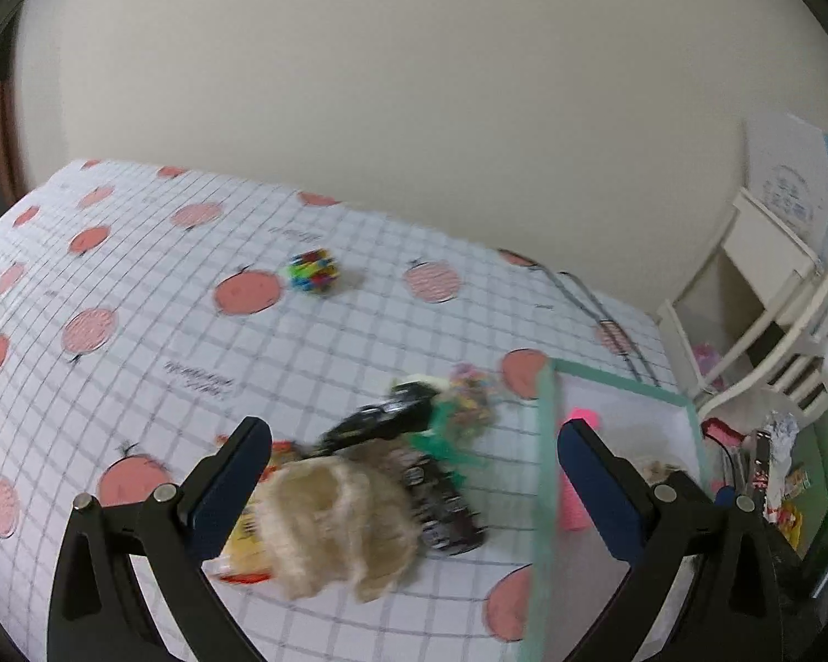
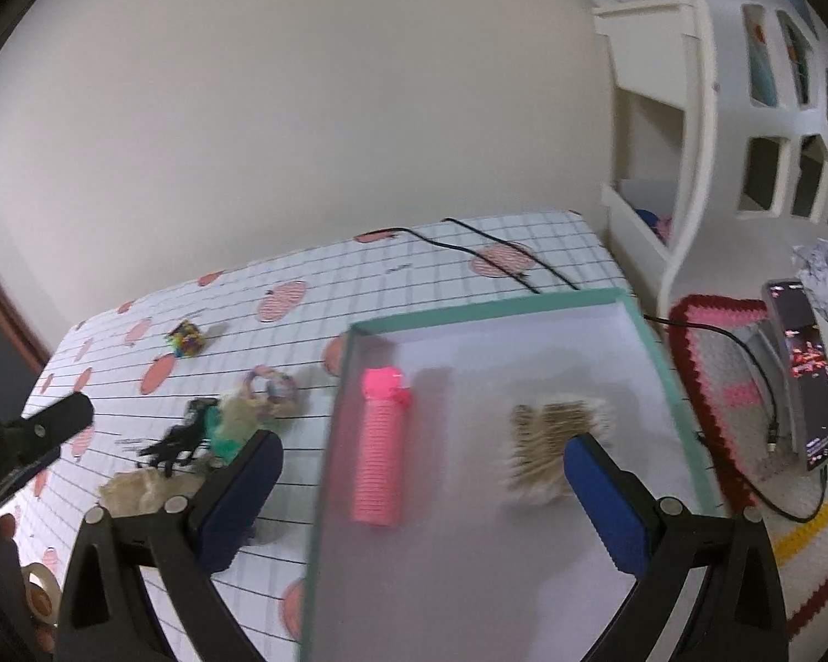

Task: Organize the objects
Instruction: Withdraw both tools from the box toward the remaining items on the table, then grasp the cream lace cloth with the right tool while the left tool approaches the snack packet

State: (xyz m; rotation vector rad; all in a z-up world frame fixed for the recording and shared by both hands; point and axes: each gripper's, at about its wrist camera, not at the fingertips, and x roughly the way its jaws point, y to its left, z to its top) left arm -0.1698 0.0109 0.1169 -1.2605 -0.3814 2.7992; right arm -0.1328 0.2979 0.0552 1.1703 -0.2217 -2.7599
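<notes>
A green-rimmed white tray (image 2: 502, 306) lies on the checked tablecloth and holds a pink ribbed roll (image 2: 378, 452) and a brown bristly brush (image 2: 557, 433). My right gripper (image 2: 419, 471) is open and empty above the tray. My left gripper (image 1: 411, 458) is open and empty above a pile left of the tray (image 1: 546, 441): a beige fluffy scrunchie (image 1: 336, 524), a black clip (image 1: 381, 419), a dark cylinder (image 1: 441, 507), a green ribbon and a colourful hair tie (image 1: 469, 391). A multicoloured ball (image 1: 313, 270) lies further back.
A black cable (image 2: 491, 248) runs across the table's far corner. A phone (image 2: 806, 369) stands on a crocheted mat to the right, by a white shelf unit (image 2: 706, 127). A tape roll (image 2: 41, 593) sits at the lower left.
</notes>
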